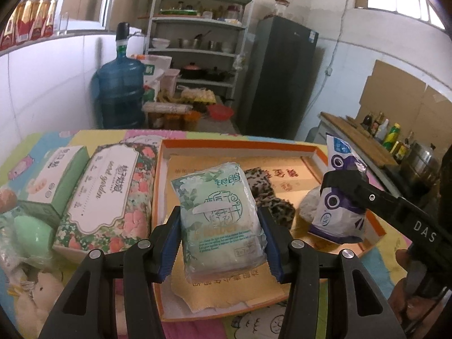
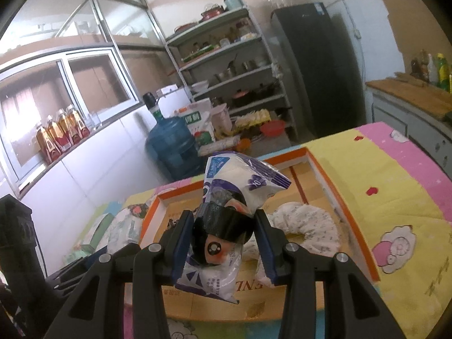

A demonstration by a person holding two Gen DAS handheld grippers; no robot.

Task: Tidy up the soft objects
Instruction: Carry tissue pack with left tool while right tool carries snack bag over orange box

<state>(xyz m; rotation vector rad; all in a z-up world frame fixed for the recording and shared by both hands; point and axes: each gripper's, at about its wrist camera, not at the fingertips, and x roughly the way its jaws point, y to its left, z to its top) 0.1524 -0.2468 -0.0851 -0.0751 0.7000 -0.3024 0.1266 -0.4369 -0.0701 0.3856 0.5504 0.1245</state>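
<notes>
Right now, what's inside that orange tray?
The orange tray holds a leopard-print cloth, a white cloth and yellow paper. Both held packs hang above, hiding part of its floor.

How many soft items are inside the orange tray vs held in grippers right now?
Held in grippers: 2 (pale green plastic tissue pack, purple-and-white plastic pack)
Lying in orange cardboard tray: 2 (leopard-print cloth, white speckled fabric bundle)
Total: 4
</notes>
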